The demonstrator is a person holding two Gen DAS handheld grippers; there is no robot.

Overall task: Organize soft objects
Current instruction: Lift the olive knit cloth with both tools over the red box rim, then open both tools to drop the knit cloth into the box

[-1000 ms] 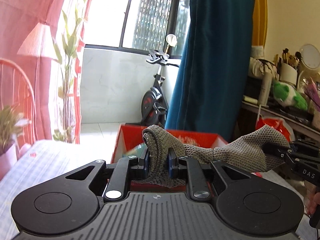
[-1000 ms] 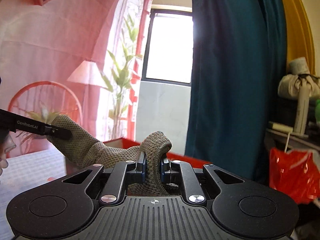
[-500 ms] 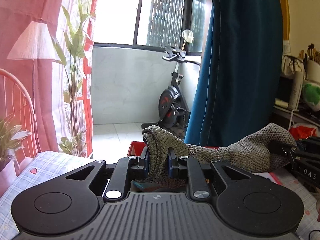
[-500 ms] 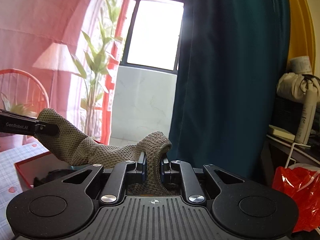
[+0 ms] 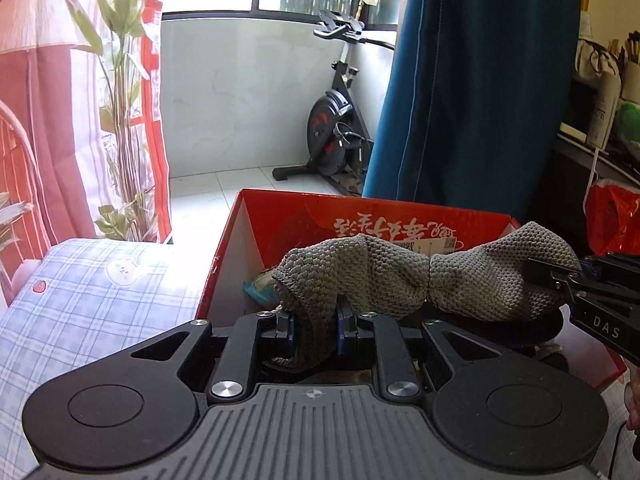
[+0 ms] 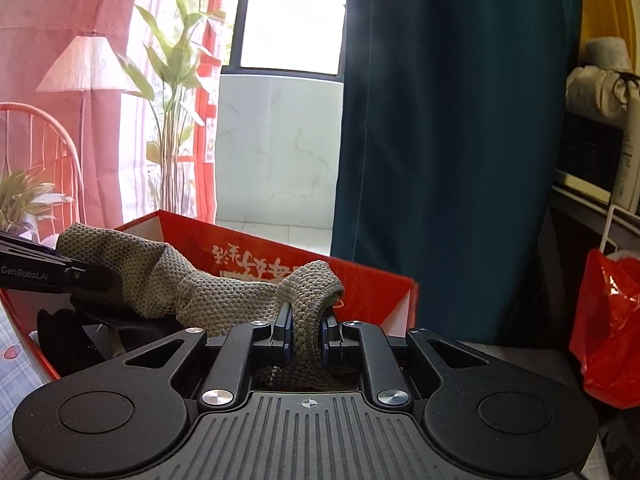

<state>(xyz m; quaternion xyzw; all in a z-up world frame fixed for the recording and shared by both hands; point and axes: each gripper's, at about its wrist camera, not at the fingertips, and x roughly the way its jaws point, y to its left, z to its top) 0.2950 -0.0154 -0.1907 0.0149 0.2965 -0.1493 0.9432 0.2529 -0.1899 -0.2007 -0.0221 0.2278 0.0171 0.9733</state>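
Observation:
A grey-brown knitted cloth (image 5: 384, 276) is stretched between both grippers above an open red box (image 5: 360, 216). My left gripper (image 5: 314, 328) is shut on the cloth's left end. My right gripper (image 6: 306, 338) is shut on the other end (image 6: 308, 292). The right gripper also shows at the right edge of the left wrist view (image 5: 560, 280). The left gripper shows at the left edge of the right wrist view (image 6: 84, 276). The box (image 6: 360, 284) holds dark items (image 6: 64, 340) and something teal (image 5: 256, 290).
The box stands on a blue checked cloth (image 5: 100, 292). A teal curtain (image 5: 472, 100) hangs behind it, an exercise bike (image 5: 336, 128) beside the curtain. A red plastic bag (image 6: 608, 320) and a cluttered shelf (image 5: 600, 92) are at the right. A plant (image 5: 120, 120) is left.
Both grippers have tilted and come down with the cloth, so the red box's inside now shows under it. The cloth stays held at both ends.

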